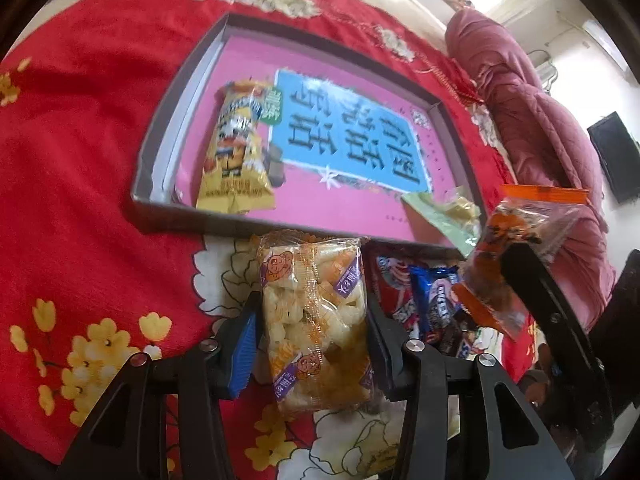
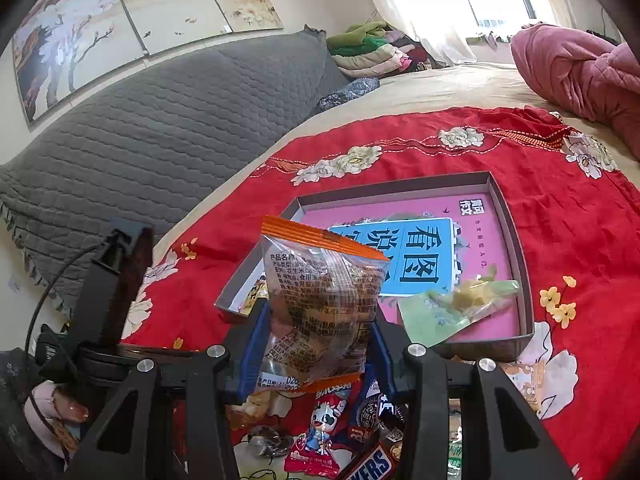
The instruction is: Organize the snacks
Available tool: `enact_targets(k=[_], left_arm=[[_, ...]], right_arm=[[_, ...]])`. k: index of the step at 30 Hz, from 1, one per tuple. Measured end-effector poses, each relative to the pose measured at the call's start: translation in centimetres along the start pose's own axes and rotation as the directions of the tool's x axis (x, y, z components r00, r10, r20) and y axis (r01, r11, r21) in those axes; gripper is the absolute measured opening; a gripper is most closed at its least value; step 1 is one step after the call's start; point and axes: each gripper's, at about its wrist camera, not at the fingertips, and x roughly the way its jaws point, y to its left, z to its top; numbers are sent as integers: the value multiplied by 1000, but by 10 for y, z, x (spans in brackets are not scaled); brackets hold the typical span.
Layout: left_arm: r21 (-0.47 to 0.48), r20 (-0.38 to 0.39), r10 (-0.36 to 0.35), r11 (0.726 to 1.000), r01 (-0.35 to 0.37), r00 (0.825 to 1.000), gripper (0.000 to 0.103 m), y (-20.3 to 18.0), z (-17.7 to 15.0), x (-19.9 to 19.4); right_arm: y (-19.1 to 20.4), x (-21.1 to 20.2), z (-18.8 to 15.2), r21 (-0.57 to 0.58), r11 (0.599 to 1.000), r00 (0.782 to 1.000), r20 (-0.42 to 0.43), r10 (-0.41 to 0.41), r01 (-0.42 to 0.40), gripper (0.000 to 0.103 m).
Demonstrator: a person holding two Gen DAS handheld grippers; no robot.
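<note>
a red flowered bedspread [image 1: 80, 160] fills both views, with a shallow grey cardboard tray lined in pink [image 1: 182, 80] at centre. the left tongs [image 1: 310, 332] pinch a clear pack of puffed rice snacks [image 1: 316, 320] at lower centre; the right tongs [image 2: 316, 344] pinch a clear orange-edged peanut bag [image 2: 320, 300] just before the tray. both slick wrappers could slip out, or the two loads collide over the tray.

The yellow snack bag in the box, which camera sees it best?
The left wrist view: the yellow snack bag lies whole in the box. In the right wrist view a held packet hides nearly all of it.
</note>
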Motion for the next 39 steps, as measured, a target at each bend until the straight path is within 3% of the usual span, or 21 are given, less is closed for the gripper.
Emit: enact_targets(k=[20,33,39], left_arm=[[40,139,12,999,-18,990,50,-14,16,-41],[66,171,4,998,-15,985,50,-31,27,-46],[72,184,2,997,-16,983,50,-37,34,-44]], right_arm=[[-11,-11,8,37,999,999,47,-16,14,46],[-23,-19,16,66,998,996,81,-29,24,46],[-42,-29,21,121,991,992,105,-75,62,46]])
